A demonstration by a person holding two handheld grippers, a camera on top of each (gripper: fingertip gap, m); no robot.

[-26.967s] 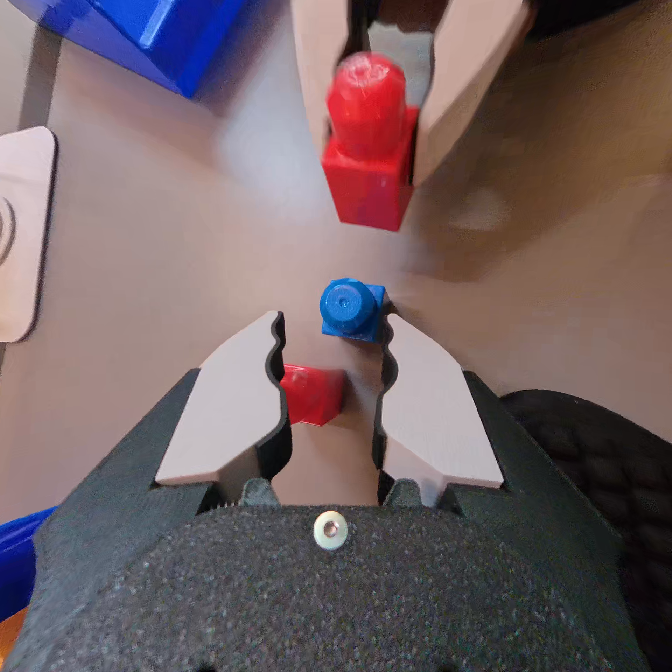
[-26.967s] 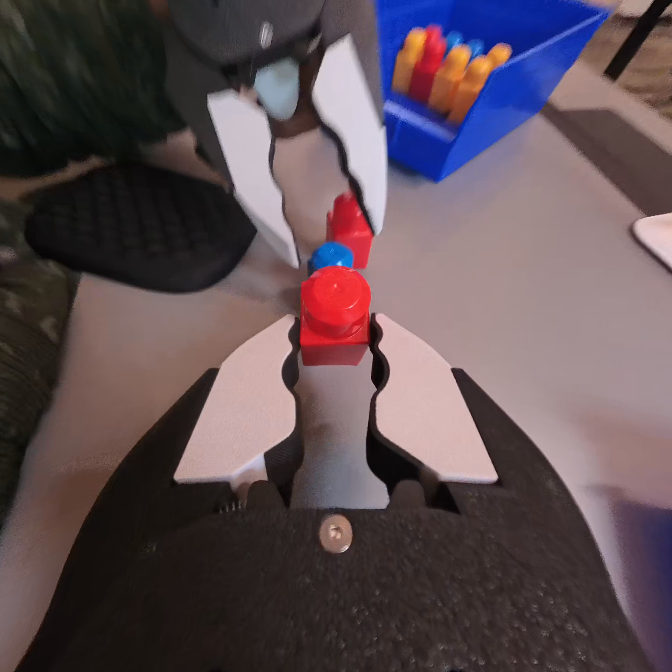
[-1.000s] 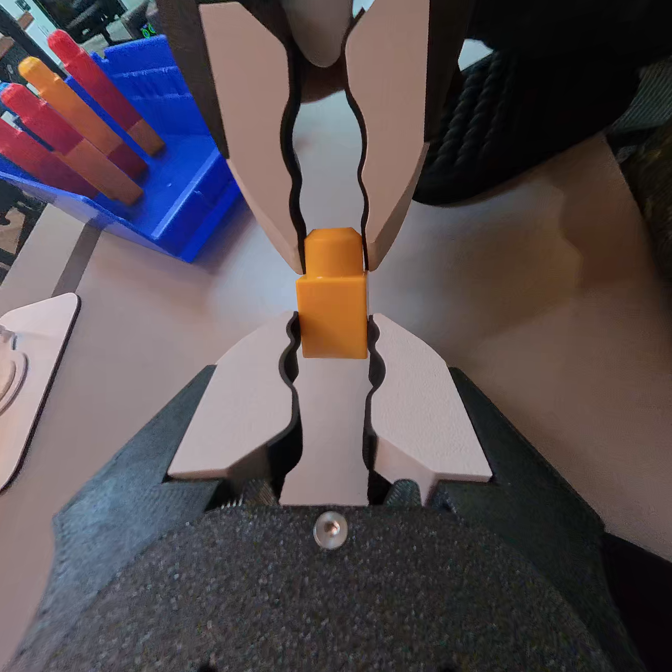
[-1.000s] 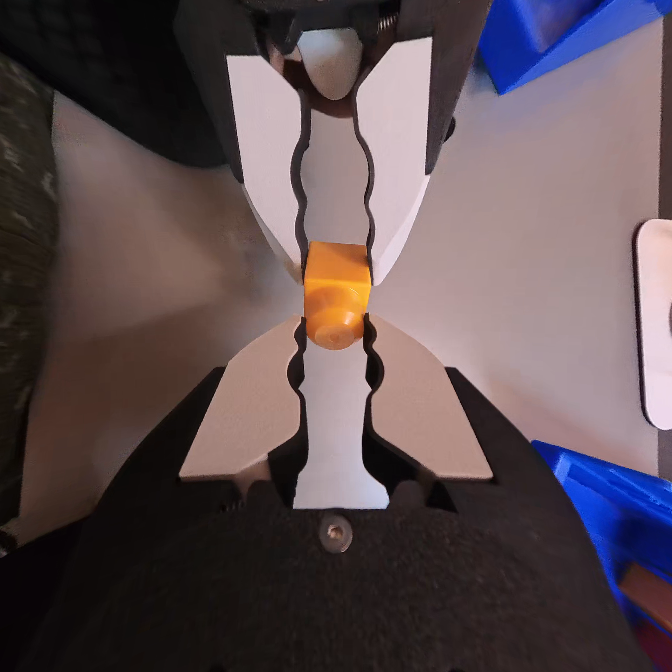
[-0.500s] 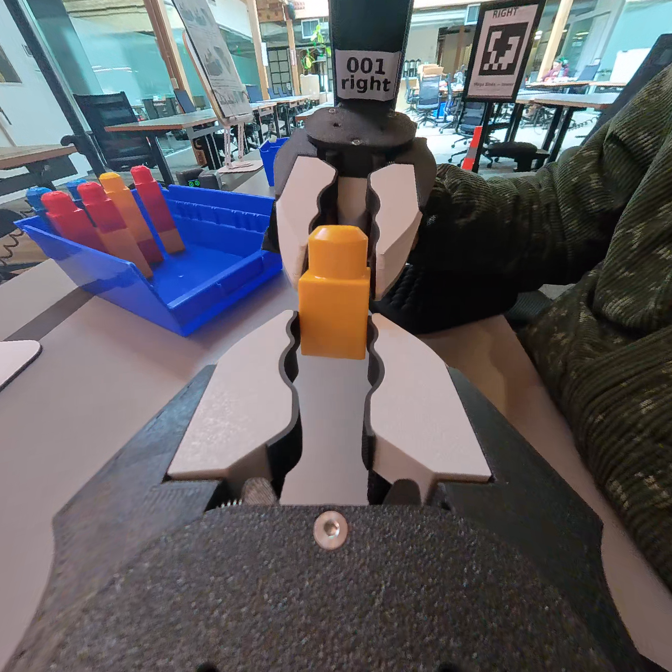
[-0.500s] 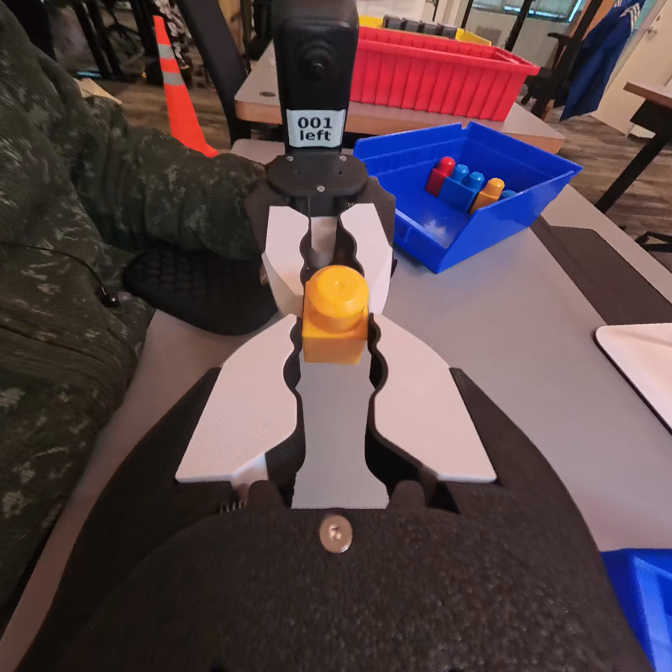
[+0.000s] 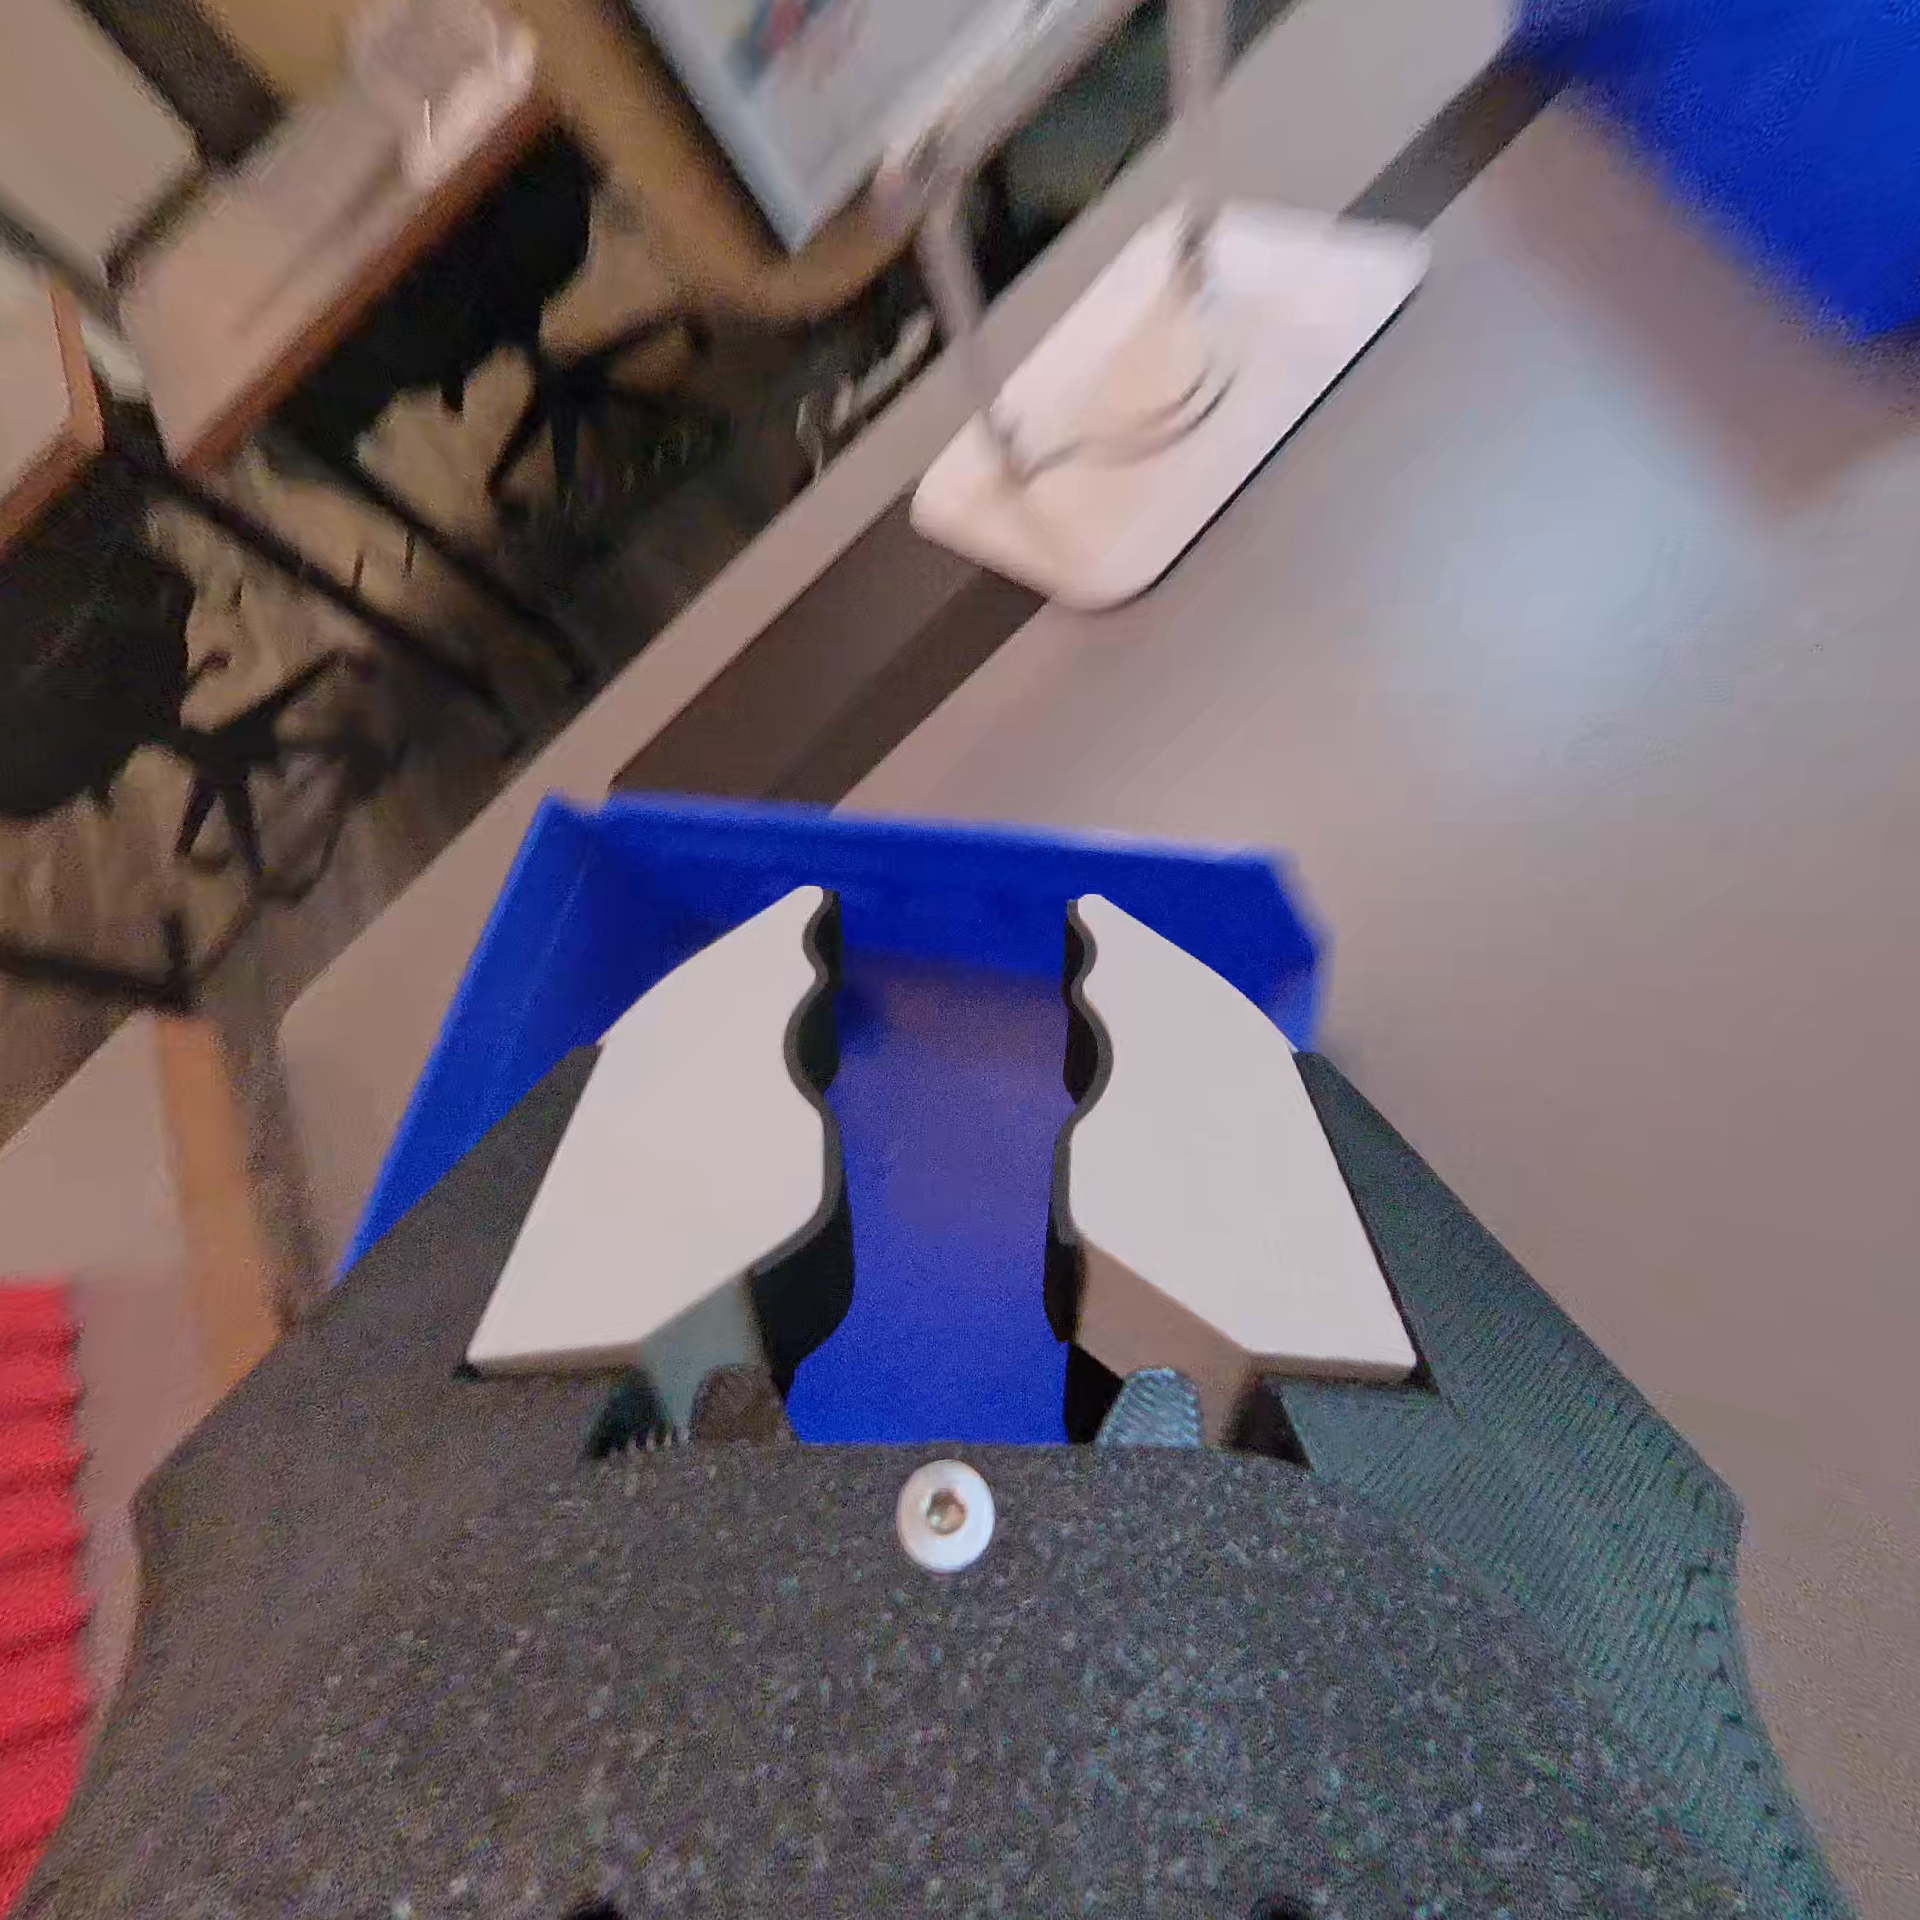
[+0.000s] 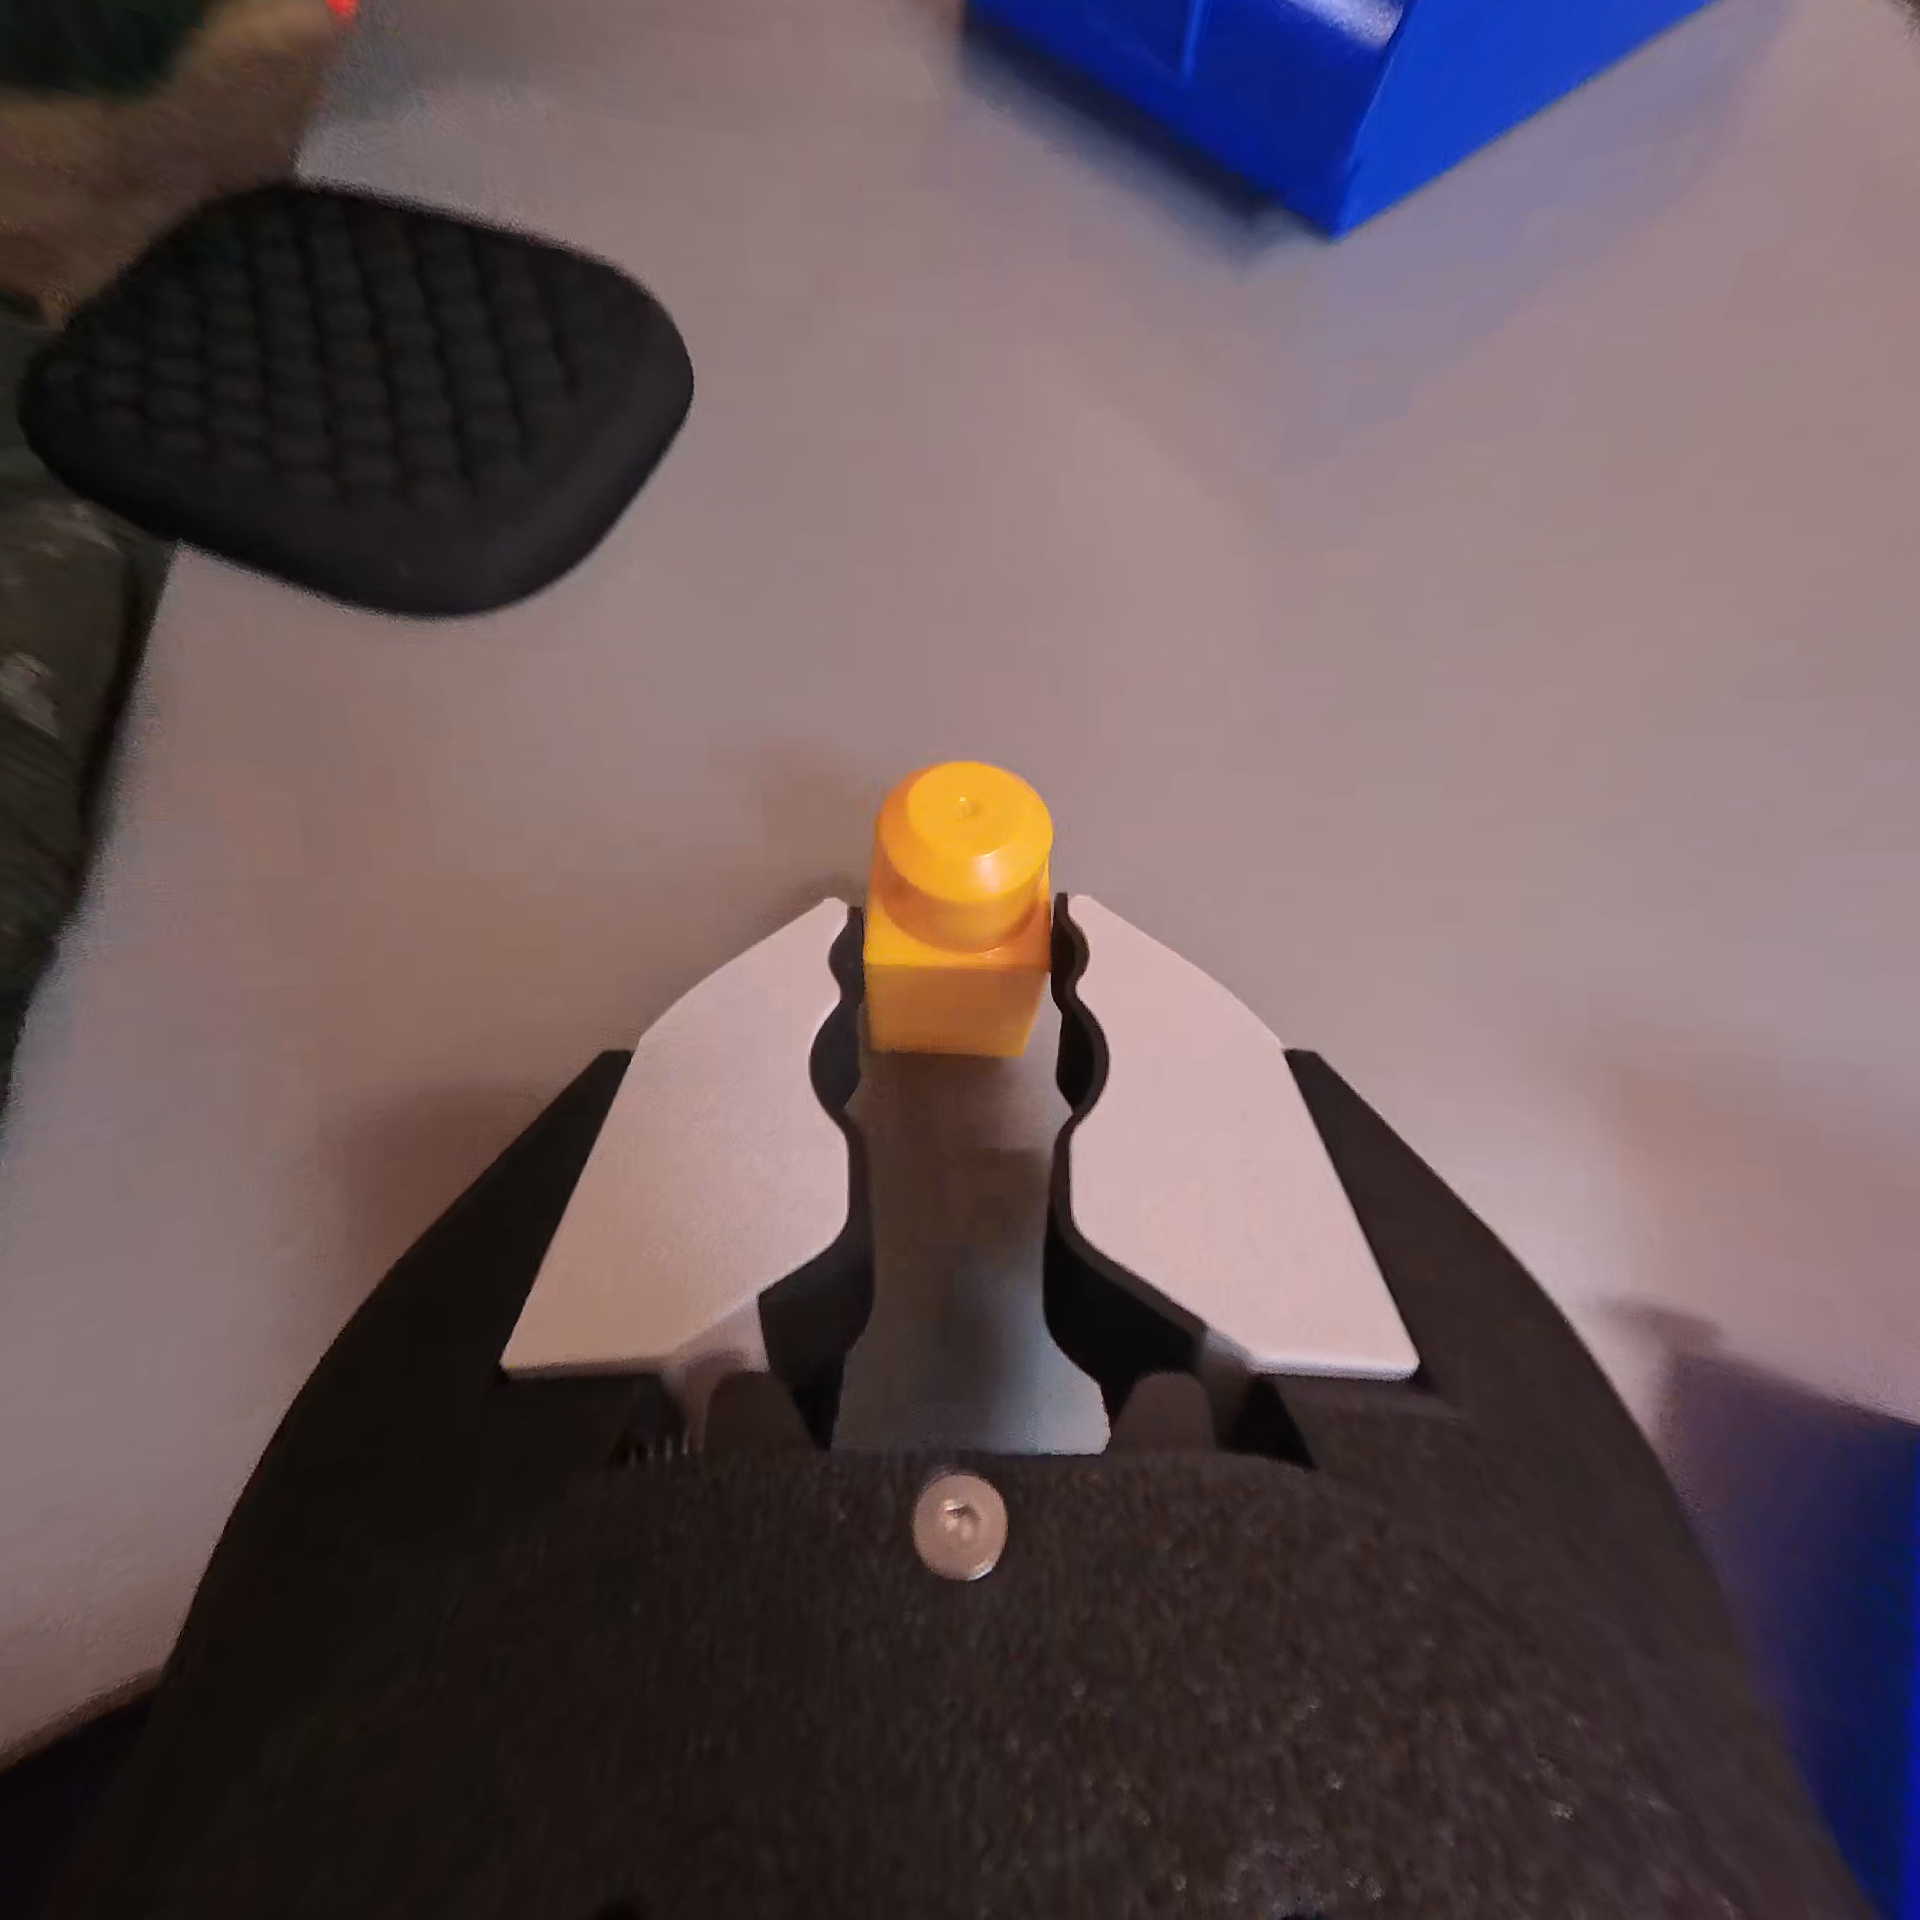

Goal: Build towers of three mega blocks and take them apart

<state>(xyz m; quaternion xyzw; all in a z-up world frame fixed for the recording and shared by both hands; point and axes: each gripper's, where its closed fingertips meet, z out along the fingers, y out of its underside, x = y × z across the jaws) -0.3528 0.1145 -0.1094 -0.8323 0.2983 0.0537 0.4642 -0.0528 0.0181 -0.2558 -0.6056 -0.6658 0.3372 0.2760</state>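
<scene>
My right gripper [image 8: 958, 935] is shut on an orange mega block [image 8: 956, 977]. The block stands upright between the fingertips with its round stud up, just above the grey table [image 8: 1351, 675]. My left gripper [image 7: 948, 904] is open and empty. It hangs tilted over a blue bin [image 7: 935, 862], and only the bin's blue floor shows between the fingers. No block shows in the left wrist view. Neither gripper shows in the other's view.
A black textured pad [image 8: 353, 395] lies on the table at far left. A blue bin [image 8: 1351, 94] stands at far right, with more blue [image 8: 1849, 1610] at near right. The left wrist view shows a white board [image 7: 1164, 416], another blue bin [image 7: 1766, 135], the table's edge and something red [image 7: 31, 1507]. One gripper's finger ends stand about 35 centimetres off the other's.
The two grippers have moved apart. My left gripper has let go of its orange block and swung over a blue bin. My right gripper still holds an orange block, now tipped down toward the table.
</scene>
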